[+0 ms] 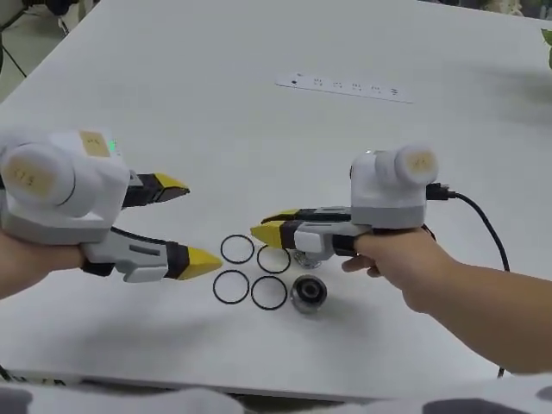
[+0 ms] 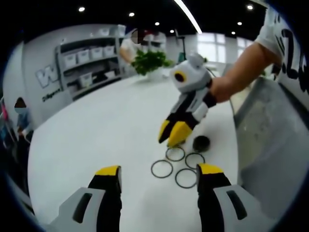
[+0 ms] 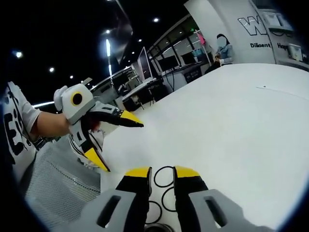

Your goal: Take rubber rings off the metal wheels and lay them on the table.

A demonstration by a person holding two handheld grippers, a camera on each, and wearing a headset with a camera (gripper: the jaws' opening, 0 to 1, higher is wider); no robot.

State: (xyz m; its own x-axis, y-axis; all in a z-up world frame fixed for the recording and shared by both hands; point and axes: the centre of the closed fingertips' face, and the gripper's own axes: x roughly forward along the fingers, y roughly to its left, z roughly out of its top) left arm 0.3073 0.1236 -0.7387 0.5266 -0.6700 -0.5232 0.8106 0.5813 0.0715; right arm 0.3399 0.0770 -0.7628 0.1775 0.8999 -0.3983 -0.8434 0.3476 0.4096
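Note:
Several black rubber rings (image 1: 237,249) lie flat on the white table (image 1: 259,129) in a small cluster. A metal wheel (image 1: 308,292) stands just right of them, and a second wheel (image 1: 306,257) is partly hidden under my right gripper (image 1: 272,227). That gripper's jaws are nearly together with nothing seen between them, hovering over the rings (image 3: 164,176). My left gripper (image 1: 187,222) is open, left of the cluster and apart from it. In the left gripper view the rings (image 2: 186,178) lie between my open jaws' tips, with the wheel (image 2: 201,143) and the right gripper (image 2: 173,135) beyond.
A white power strip (image 1: 345,88) lies far back on the table. A black cable (image 1: 483,226) trails from the right gripper. The table's front edge (image 1: 259,388) is close to the rings. A plant (image 2: 149,60) and shelves (image 2: 87,63) stand past the table.

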